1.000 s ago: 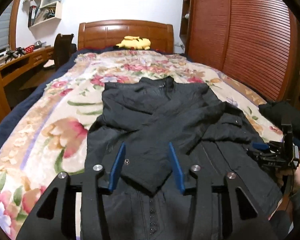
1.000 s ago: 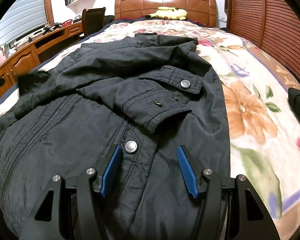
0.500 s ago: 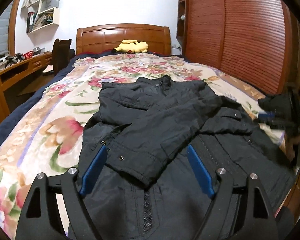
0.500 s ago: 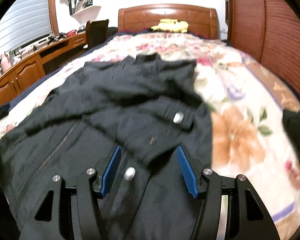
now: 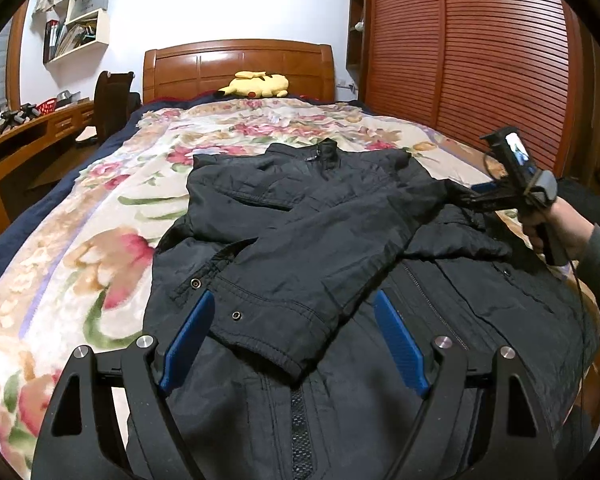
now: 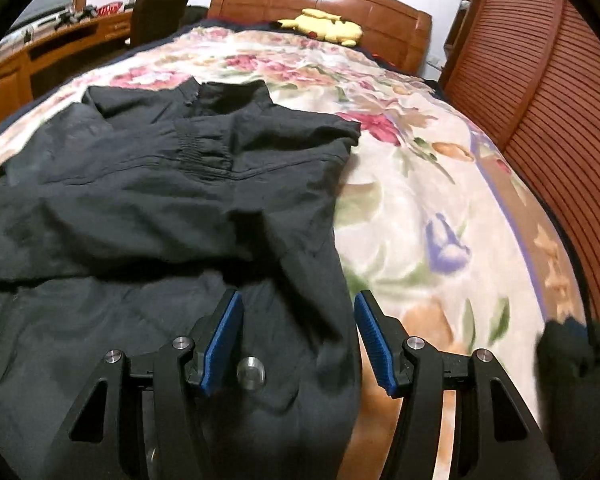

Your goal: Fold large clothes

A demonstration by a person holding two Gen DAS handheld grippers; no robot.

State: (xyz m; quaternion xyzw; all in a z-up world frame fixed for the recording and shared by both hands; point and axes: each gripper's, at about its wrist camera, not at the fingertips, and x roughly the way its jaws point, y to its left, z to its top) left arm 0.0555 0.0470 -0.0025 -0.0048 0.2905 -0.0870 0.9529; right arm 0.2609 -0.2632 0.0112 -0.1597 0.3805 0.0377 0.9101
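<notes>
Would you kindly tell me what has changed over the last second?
The left gripper let go of the folded sleeve cuff; its fingers now stand wide. The right gripper, open and empty, swung toward the jacket's edge beside the floral blanket. The jacket and yellow plush stayed put.
</notes>
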